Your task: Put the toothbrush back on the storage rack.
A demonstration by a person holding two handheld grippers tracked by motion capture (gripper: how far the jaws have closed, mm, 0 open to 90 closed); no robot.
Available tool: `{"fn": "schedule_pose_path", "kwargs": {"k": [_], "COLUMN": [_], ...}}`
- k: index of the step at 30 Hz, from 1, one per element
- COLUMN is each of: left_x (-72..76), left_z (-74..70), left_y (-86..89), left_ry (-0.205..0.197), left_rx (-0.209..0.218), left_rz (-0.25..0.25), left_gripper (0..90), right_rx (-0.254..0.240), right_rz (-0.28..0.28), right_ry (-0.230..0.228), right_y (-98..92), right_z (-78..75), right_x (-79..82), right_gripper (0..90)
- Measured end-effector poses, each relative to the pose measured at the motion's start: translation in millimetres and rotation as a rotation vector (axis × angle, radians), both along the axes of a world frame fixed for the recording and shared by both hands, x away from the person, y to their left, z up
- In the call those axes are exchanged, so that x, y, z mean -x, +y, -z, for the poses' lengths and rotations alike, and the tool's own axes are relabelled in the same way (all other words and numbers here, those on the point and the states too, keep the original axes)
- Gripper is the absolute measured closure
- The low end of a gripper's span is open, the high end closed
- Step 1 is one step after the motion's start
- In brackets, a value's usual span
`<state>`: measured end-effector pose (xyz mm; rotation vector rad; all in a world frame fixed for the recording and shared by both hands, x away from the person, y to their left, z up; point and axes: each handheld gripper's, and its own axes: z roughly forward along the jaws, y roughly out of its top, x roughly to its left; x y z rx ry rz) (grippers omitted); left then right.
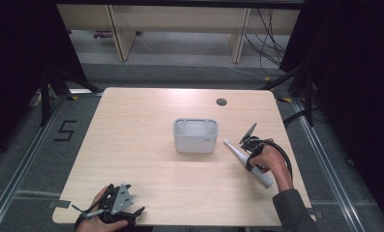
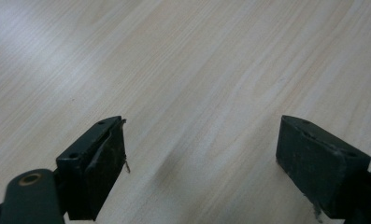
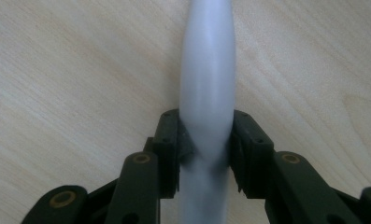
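White, slim plastic electric toothbrush [image 1: 247, 163] lies right of centre, clenched by the right gripper [image 3: 206, 149] but not yet lifted; moving it, likely to the grey plastic holder box [image 1: 195, 136] at centre, remains. Lower left, the left gripper [image 2: 202, 158] gapes, empty.

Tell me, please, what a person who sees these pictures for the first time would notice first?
Probably the white handle-shaped object, perhaps an electric toothbrush, clamped between the jaws of the right gripper near the right edge of the wooden table. Next, the grey open-topped container standing alone at the table's middle. The left gripper waits open above bare wood at the near left corner.
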<state>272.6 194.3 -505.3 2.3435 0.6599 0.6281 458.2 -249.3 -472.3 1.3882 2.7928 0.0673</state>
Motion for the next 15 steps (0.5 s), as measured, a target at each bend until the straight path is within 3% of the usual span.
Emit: {"fn": "schedule_pose_path", "kwargs": {"k": [2,3,6,9,11,15], "left_x": [0.0,-0.2,0.1,0.0,-0.2,-0.4], "left_z": [-0.2,0.4,0.5,-0.6,0.0,0.2], "left_y": [-0.1,-0.1,-0.1,0.4,-0.1,-0.1], "left_ry": [0.0,0.0,-0.002,-0.002,0.0,0.001], "left_rx": [-0.002,0.006,0.013,-0.006,-0.003,0.0], "left_rz": [0.002,0.007,0.006,0.0,0.003,0.001], "left_gripper": [15.5,15.5,15.5,15.4,15.5,15.5], "right_rx": [0.01,0.016,0.019,0.015,0.009,0.006], "right_rz": [0.011,-0.037,-0.04,-0.052,-0.021,-0.021], "right_ry": [0.008,-0.008,0.001,0.005,0.021,0.011], "right_y": [1.6,0.1,0.1,-0.7,-0.2,-4.3], "right_z": [-1.0,0.1,-0.2,-0.3,0.0,-1.2], "right_x": [-0.4,-2.3,-3.1,-3.6,-1.9,0.2], "right_gripper": [66.3,66.4,66.4,66.6,66.6,66.7]}}
